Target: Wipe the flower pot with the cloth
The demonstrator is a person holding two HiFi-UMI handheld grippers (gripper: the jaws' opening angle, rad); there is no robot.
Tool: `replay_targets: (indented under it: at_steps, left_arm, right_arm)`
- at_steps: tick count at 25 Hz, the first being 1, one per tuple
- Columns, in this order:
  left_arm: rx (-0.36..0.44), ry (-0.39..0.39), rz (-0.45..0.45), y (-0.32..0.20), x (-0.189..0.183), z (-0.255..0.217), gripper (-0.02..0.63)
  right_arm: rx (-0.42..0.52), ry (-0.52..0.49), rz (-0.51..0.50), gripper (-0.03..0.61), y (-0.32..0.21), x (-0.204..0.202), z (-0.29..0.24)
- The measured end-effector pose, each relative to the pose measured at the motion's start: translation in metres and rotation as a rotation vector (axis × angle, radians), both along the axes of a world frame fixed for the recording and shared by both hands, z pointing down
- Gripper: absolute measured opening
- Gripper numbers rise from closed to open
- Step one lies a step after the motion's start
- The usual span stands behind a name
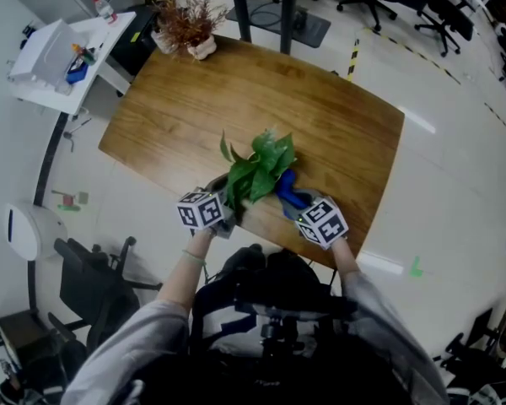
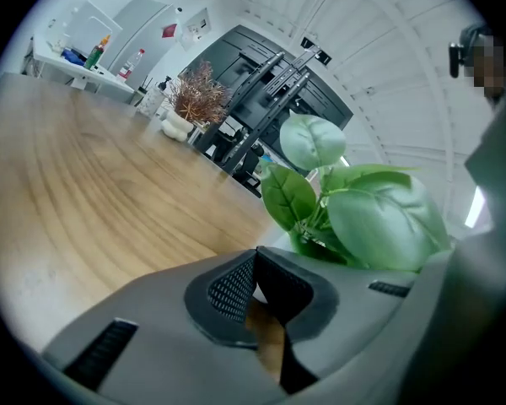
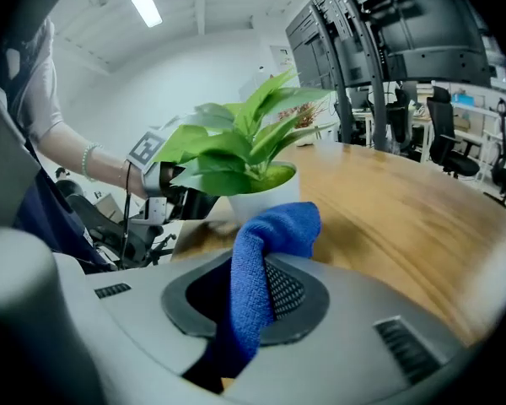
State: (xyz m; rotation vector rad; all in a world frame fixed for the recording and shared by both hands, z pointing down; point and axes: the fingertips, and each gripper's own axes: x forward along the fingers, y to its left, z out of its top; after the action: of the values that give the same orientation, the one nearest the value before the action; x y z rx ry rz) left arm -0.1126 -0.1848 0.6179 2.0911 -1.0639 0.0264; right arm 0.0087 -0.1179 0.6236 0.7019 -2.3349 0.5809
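The flower pot (image 3: pixel 266 199) is white and holds a green leafy plant (image 1: pixel 257 167). It stands near the front edge of the wooden table (image 1: pixel 236 99); in the head view the leaves hide the pot. My left gripper (image 1: pixel 229 216) is at the pot's left side, its jaws closed on what looks like the white rim, with the leaves (image 2: pixel 379 218) just past its tips. My right gripper (image 3: pixel 253 268) is shut on a blue cloth (image 3: pixel 274 230). The bunched cloth (image 1: pixel 287 191) sticks out toward the pot's near right side, close to it; touching or not, I cannot tell.
A dried reddish plant in a white pot (image 1: pixel 190 28) stands at the table's far left corner. Beyond it is a white side table (image 1: pixel 59 57) with bottles. Dark office chairs (image 1: pixel 93 277) stand on the floor to my left. The table's front edge runs just under both grippers.
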Motion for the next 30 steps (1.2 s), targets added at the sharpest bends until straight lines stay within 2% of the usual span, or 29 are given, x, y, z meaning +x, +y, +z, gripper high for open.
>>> replay_targets:
  at_steps: [5,10,16,24,27,30]
  left_arm:
    - [-0.016,0.021,0.007,0.024,0.008,0.006,0.008]
    - [-0.005,0.036,0.062,0.03,0.027,0.002,0.008]
    - [0.001,0.031,0.068,0.022,0.03,-0.002,0.007]
    - [0.007,0.023,0.058,0.001,0.019,0.001,0.007]
    - [0.006,0.01,0.051,-0.007,0.016,0.002,0.007]
    - [0.014,-0.023,0.029,-0.009,0.009,0.001,0.007]
  right_arm:
    - [0.085,0.041,0.024,0.055,-0.035,0.027,-0.014]
    - [0.152,0.019,-0.007,0.055,-0.066,0.018,-0.031]
    - [0.112,0.02,-0.006,0.055,-0.072,0.004,-0.022]
    - [0.056,0.04,-0.013,0.055,-0.044,-0.002,0.001]
    - [0.039,0.043,0.017,0.055,-0.037,-0.005,0.006]
    - [0.036,0.016,0.098,0.055,-0.034,-0.003,0.002]
